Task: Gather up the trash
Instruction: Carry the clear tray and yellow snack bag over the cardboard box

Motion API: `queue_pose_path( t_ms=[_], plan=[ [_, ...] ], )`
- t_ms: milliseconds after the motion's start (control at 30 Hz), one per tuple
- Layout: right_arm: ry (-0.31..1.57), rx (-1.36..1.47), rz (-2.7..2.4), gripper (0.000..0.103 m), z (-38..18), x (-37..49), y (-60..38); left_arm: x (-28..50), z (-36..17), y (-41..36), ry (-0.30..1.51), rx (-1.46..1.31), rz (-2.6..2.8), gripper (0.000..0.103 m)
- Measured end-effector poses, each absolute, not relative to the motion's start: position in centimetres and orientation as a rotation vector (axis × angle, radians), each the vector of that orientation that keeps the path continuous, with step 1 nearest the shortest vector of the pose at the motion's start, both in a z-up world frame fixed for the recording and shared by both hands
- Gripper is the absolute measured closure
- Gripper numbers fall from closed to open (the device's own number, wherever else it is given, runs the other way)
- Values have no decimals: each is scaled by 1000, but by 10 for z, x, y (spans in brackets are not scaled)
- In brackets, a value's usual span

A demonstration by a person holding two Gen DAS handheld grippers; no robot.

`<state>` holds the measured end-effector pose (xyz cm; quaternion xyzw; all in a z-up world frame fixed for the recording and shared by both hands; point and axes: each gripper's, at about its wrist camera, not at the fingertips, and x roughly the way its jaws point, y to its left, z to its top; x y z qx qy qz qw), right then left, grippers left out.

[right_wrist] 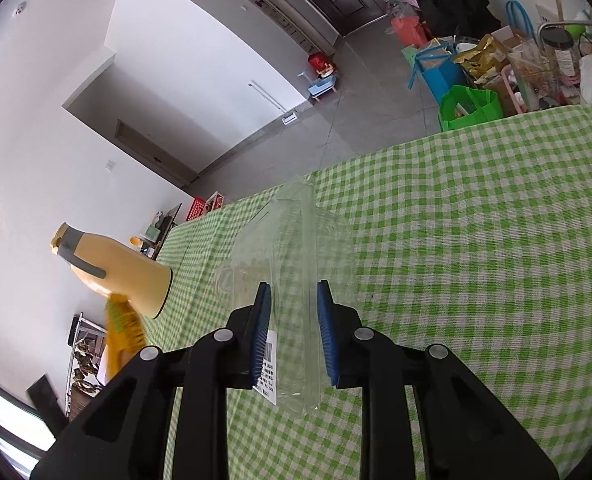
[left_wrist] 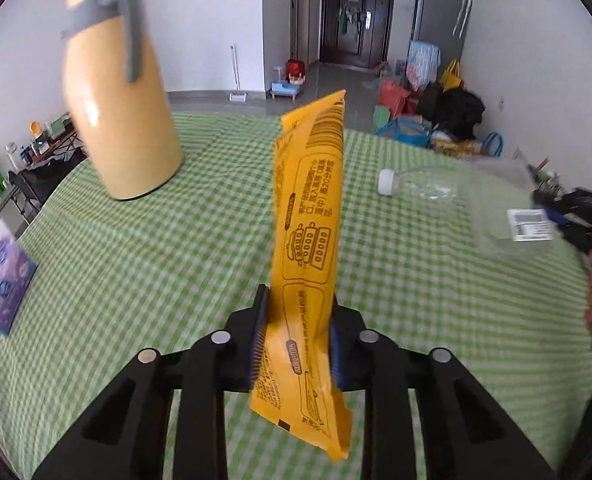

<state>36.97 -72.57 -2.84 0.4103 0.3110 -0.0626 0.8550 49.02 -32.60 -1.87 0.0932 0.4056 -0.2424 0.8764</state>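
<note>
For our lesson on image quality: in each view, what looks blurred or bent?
Left wrist view: the yellow jug and clear container smear with motion blur, the table edge curves. Right wrist view: sharper overall, only the orange wrapper blurs; walls bow near the rim.

Left gripper (left_wrist: 298, 340) clamps a yellow wrapper (left_wrist: 310, 216) between its pads; right gripper (right_wrist: 294, 332) pinches a clear plastic container (right_wrist: 291, 264).

Wrapper (left_wrist: 308, 240) upright between left claw (left_wrist: 298, 336) pads, above table (left_wrist: 175, 260). Flask (left_wrist: 119, 112) standing on table, far left of wrapper. Bottle (left_wrist: 424, 186) lying on table, right of wrapper, cap toward it. Clear box (right_wrist: 291, 280) between right claw (right_wrist: 293, 332) pads, over table, right of bottle. Booklet (left_wrist: 3, 284) at table's left edge.
</note>
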Motion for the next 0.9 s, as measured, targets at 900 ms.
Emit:
queue_pose_path(
  t_ms=[900],
  plan=[
    [933, 751, 392, 79, -52, 372, -347, 254, 12, 99, 669, -151, 22, 97]
  ],
)
